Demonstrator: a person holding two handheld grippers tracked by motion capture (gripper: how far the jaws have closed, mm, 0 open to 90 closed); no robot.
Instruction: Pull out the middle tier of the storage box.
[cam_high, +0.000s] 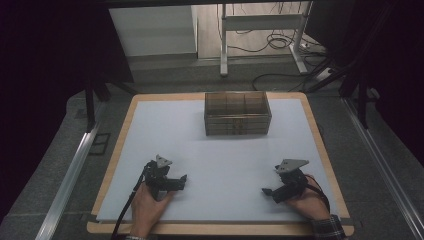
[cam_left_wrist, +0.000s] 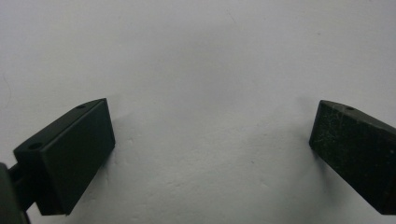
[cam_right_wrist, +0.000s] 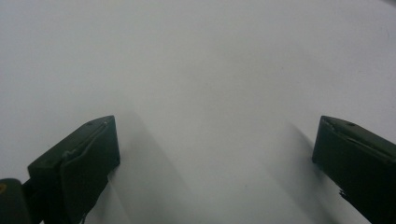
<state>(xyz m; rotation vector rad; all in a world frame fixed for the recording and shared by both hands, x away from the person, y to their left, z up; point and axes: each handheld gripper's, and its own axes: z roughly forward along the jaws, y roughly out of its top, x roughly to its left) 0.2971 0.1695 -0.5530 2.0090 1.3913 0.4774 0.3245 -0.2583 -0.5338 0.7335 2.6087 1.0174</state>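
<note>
White bench (cam_high: 220, 150) carries a box (cam_high: 237, 113) by its far edge; near the front corners, left gripper (cam_high: 180, 181) and right gripper (cam_high: 268, 191) rest low, tips facing inward, jaws released.

You're working in a lab — black curtains (cam_high: 45, 75) flank your white-topped desk (cam_high: 220, 165), with loose cables (cam_high: 270, 42) and a metal frame (cam_high: 260, 30) on the floor beyond.

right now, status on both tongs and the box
Left tongs open, empty, low over the white mat. Right tongs open, empty, same. Clear box at far edge, untouched. Nothing in between.
</note>
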